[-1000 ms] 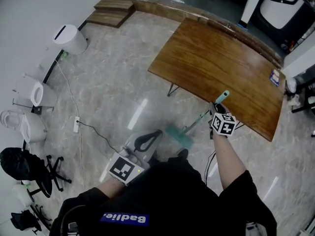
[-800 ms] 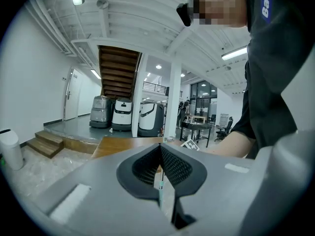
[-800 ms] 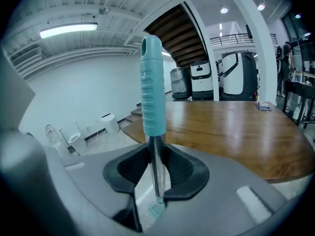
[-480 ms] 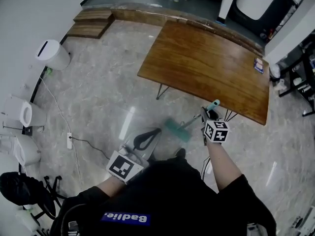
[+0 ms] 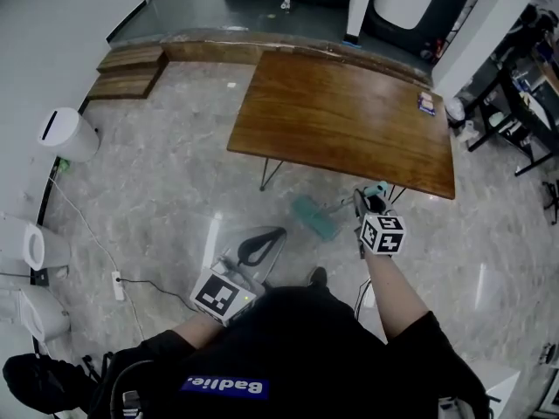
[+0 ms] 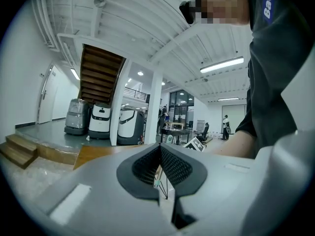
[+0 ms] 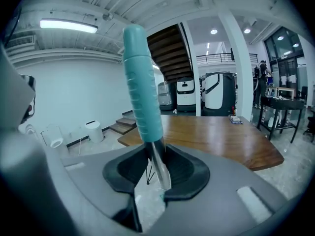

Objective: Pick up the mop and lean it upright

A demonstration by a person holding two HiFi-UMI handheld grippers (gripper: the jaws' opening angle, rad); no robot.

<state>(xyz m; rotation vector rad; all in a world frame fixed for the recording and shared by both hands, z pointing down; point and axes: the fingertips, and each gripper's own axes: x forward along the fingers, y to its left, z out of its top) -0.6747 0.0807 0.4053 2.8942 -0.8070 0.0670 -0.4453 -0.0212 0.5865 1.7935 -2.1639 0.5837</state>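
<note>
The left gripper (image 5: 272, 236) sits at the lower centre-left of the head view, pointing up and to the right, with its marker cube nearest the torso. In the left gripper view its jaws meet at the tips with nothing between them. The right forearm (image 5: 397, 295), bare below a dark sleeve, reaches up from the lower right. The right gripper (image 5: 370, 203), just right of centre, is clamped on the mop handle (image 7: 141, 82) just below the teal grip.
</note>
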